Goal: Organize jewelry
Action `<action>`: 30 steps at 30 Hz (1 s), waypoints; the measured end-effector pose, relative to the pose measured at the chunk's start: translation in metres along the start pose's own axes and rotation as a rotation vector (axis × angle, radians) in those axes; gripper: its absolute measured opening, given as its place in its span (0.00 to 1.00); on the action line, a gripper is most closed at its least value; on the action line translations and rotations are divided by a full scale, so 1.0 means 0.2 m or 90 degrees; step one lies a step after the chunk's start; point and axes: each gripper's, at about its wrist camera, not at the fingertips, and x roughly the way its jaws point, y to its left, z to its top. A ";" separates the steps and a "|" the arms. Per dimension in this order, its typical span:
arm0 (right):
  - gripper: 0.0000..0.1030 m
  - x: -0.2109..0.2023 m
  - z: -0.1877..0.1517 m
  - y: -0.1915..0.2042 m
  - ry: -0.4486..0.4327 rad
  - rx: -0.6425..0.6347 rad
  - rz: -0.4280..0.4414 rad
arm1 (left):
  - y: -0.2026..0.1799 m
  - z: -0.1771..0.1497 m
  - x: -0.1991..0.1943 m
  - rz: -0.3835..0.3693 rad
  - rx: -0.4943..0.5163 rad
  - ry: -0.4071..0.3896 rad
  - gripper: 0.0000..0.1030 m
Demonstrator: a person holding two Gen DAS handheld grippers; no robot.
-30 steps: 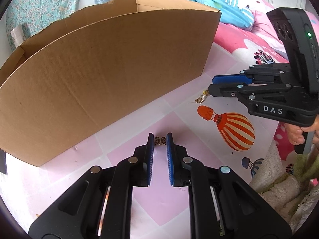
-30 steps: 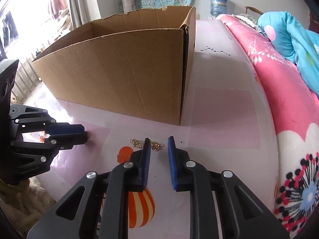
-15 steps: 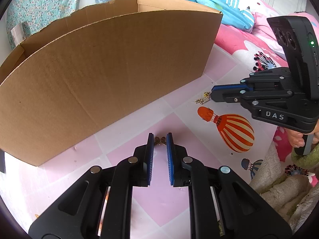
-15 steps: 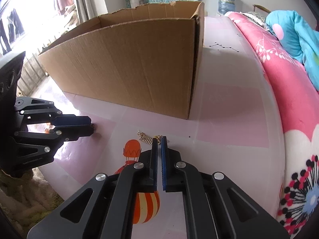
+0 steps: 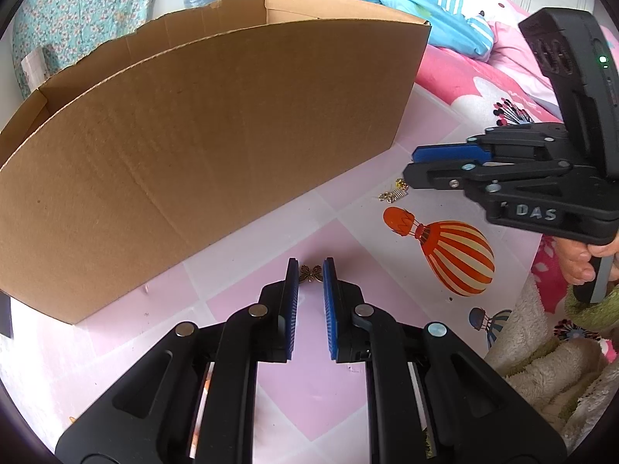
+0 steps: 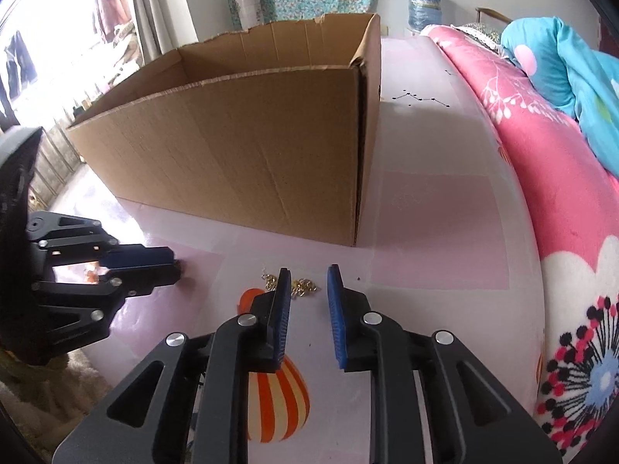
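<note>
Cardboard box [image 5: 216,147] stands just behind butterfly charm [image 5: 311,273] and gold chain [image 6: 303,286].

We cannot see the floor of the cardboard box [image 5: 216,135]: its near wall hides it. The left blue pad covers part of the gold chain [image 6: 303,285]; its links are too small to resolve. The butterfly charm [image 5: 310,273] is too small to show pad contact.

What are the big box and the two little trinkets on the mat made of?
The box: plain brown corrugated cardboard, matte, with a torn, ragged top edge. The butterfly charm between the left claw's pads looks like dark, bronze-toned metal. The chain piece glints shiny gold, probably plated metal.
</note>
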 end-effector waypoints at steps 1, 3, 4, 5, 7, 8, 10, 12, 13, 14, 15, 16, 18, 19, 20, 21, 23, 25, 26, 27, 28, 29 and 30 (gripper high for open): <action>0.19 0.01 0.00 0.00 0.002 0.000 -0.001 | 0.00 0.00 0.00 0.000 0.000 0.000 0.12; 0.19 0.03 0.01 0.00 0.008 -0.001 -0.004 | 0.00 0.00 0.00 0.002 0.002 0.000 0.12; 0.19 0.04 0.01 0.00 0.009 -0.002 -0.008 | -0.01 0.00 0.01 0.002 0.003 0.000 0.12; 0.18 0.04 0.01 0.00 0.008 -0.006 -0.011 | -0.01 0.00 0.01 0.002 0.003 0.000 0.12; 0.14 0.04 0.01 0.02 0.008 -0.012 -0.015 | -0.01 0.00 0.01 0.002 0.003 0.000 0.12; 0.11 0.04 0.01 0.02 0.009 -0.014 -0.016 | -0.01 0.00 0.01 0.002 0.002 -0.001 0.12; 0.05 0.04 0.00 0.05 0.012 -0.019 -0.009 | -0.01 0.00 0.00 0.002 0.002 -0.001 0.12; 0.04 0.04 0.00 0.05 0.013 -0.027 -0.016 | -0.01 0.00 0.00 0.001 0.002 -0.002 0.12; 0.04 0.04 0.00 0.05 0.014 -0.021 -0.011 | -0.01 0.00 0.00 0.001 0.001 -0.002 0.12; 0.03 0.03 0.00 0.03 0.014 -0.008 -0.002 | -0.01 0.00 0.00 0.002 0.001 -0.003 0.12; 0.02 0.03 0.00 0.02 0.013 0.006 0.007 | -0.01 0.00 0.00 0.002 0.001 -0.003 0.12; 0.02 0.02 0.00 0.00 0.010 0.023 0.017 | -0.01 0.00 0.00 0.001 0.000 -0.004 0.12; 0.02 -0.01 0.00 -0.04 -0.002 0.053 0.032 | 0.00 0.00 0.00 0.001 0.000 -0.004 0.12; 0.02 -0.02 0.00 -0.06 -0.009 0.065 0.035 | 0.00 0.00 0.00 0.002 0.000 -0.004 0.12; 0.02 -0.04 0.01 -0.07 -0.016 0.075 0.037 | 0.00 0.00 0.00 0.001 0.000 -0.005 0.12; 0.02 -0.05 0.01 -0.08 -0.020 0.081 0.039 | 0.00 0.00 0.00 0.001 0.000 -0.005 0.12; 0.02 -0.09 0.02 -0.10 -0.033 0.093 0.041 | 0.00 0.00 0.00 0.001 -0.001 -0.007 0.12; 0.02 -0.11 0.02 -0.11 -0.038 0.094 0.039 | 0.00 -0.01 0.00 -0.001 -0.003 -0.009 0.12; 0.02 -0.11 0.02 -0.10 -0.037 0.092 0.038 | 0.00 -0.01 0.00 -0.001 -0.003 -0.009 0.12; 0.02 -0.10 0.02 -0.10 -0.030 0.089 0.040 | 0.00 -0.01 0.00 0.000 -0.003 -0.010 0.12; 0.02 -0.10 0.02 -0.10 -0.024 0.086 0.034 | 0.00 -0.01 0.00 0.001 -0.003 -0.009 0.12; 0.03 -0.09 0.02 -0.09 -0.019 0.085 0.021 | 0.00 -0.01 0.00 0.001 -0.002 -0.009 0.12; 0.03 -0.08 0.01 -0.08 -0.012 0.083 0.022 | 0.00 -0.01 0.00 0.001 -0.002 -0.009 0.12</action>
